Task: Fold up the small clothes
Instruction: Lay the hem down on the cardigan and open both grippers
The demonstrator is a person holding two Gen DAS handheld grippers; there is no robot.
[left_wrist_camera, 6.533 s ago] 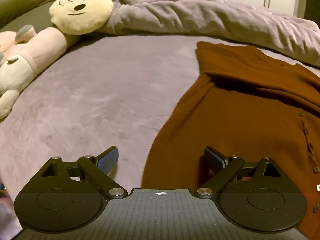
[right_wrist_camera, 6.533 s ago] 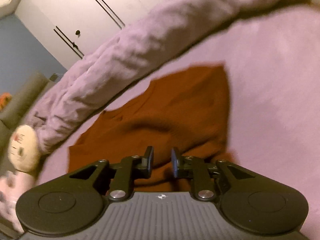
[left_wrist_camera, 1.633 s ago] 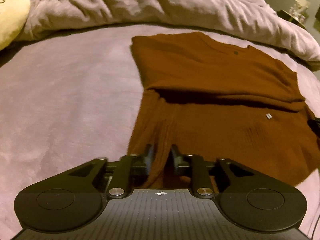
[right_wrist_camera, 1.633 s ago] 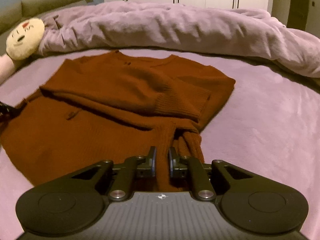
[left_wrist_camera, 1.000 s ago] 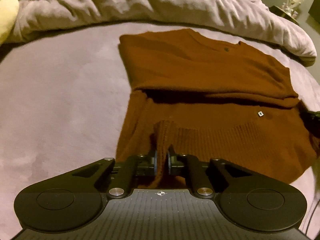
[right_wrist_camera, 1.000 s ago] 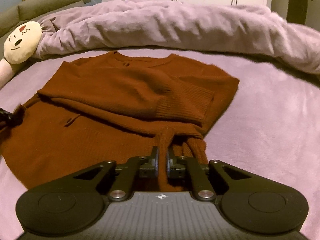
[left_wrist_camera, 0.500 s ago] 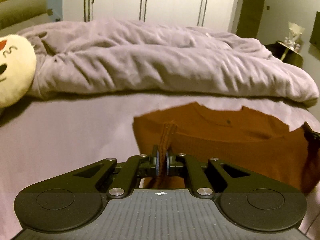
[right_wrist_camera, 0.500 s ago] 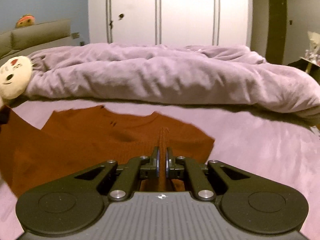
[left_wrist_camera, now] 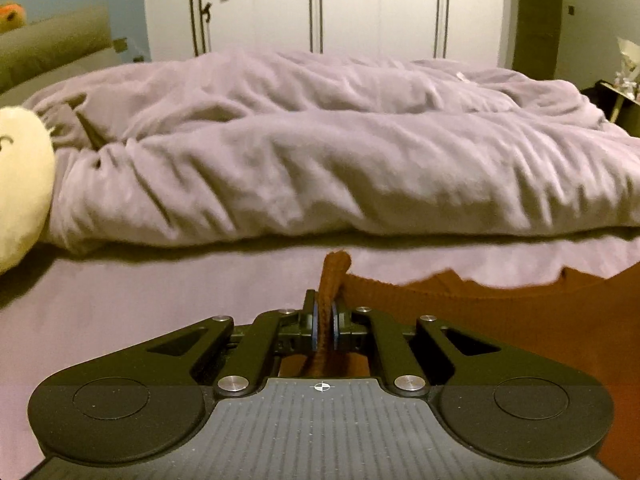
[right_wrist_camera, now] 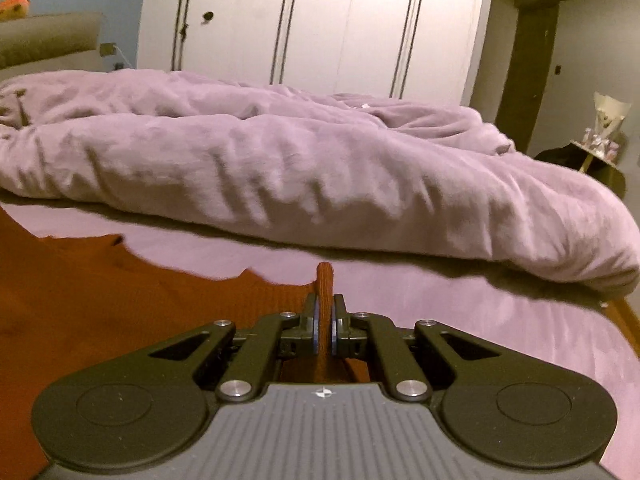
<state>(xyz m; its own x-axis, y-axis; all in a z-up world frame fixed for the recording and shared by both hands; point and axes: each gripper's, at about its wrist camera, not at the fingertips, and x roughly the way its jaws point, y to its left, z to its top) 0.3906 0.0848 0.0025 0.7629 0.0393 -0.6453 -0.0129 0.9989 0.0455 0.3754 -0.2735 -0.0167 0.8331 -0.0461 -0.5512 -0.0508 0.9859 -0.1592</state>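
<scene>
A rust-brown knit sweater [left_wrist_camera: 500,312] hangs lifted above the purple bed sheet [left_wrist_camera: 140,300]. My left gripper [left_wrist_camera: 325,320] is shut on a bunched edge of the sweater, which sticks up between the jaws. The cloth stretches away to the right. In the right wrist view my right gripper [right_wrist_camera: 325,320] is shut on another bunched edge of the sweater [right_wrist_camera: 100,292], and the cloth stretches away to the left. The lower part of the sweater is hidden under the grippers.
A rumpled purple duvet [left_wrist_camera: 340,160] lies across the far side of the bed, also in the right wrist view [right_wrist_camera: 300,168]. A cream plush toy head [left_wrist_camera: 20,184] is at far left. White wardrobe doors [right_wrist_camera: 312,20] stand behind. A small side table [right_wrist_camera: 600,156] stands at right.
Both grippers closed on the sweater's near edge and lifted it. Over the last half second they rose and tilted up further, so less of the sweater shows below the duvet.
</scene>
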